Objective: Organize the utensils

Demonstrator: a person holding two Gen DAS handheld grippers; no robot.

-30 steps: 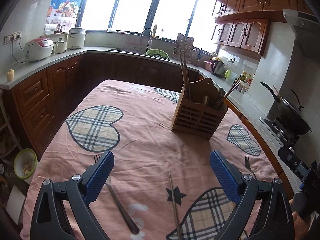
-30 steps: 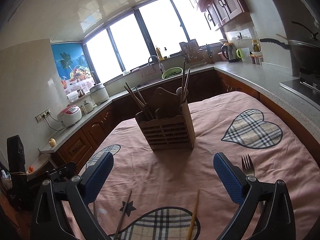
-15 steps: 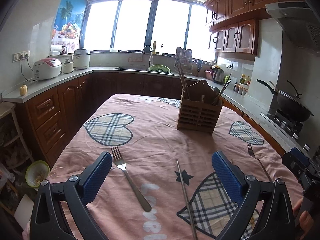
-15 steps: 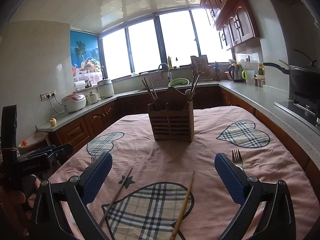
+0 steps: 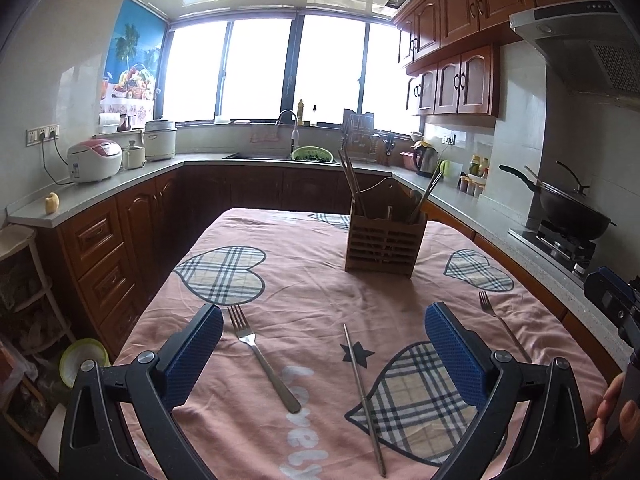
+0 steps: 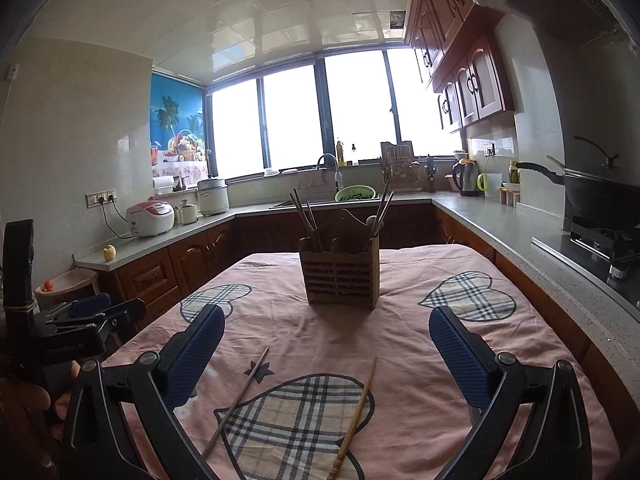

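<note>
Now both claws hang over the pink tabletop with fingers spread wide and nothing between them. Below the left claw lie a fork and a metal chopstick, well apart from each other. A second fork lies toward the right edge. Under the right claw lie the same metal chopstick and a wooden chopstick. Farther back stands a wooden holder, upright, with chopsticks sticking out of it.

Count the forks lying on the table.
2. One fork lies near the left gripper's left finger; the other fork lies beyond its right finger, toward the table's right edge. The holder may hide more.
</note>
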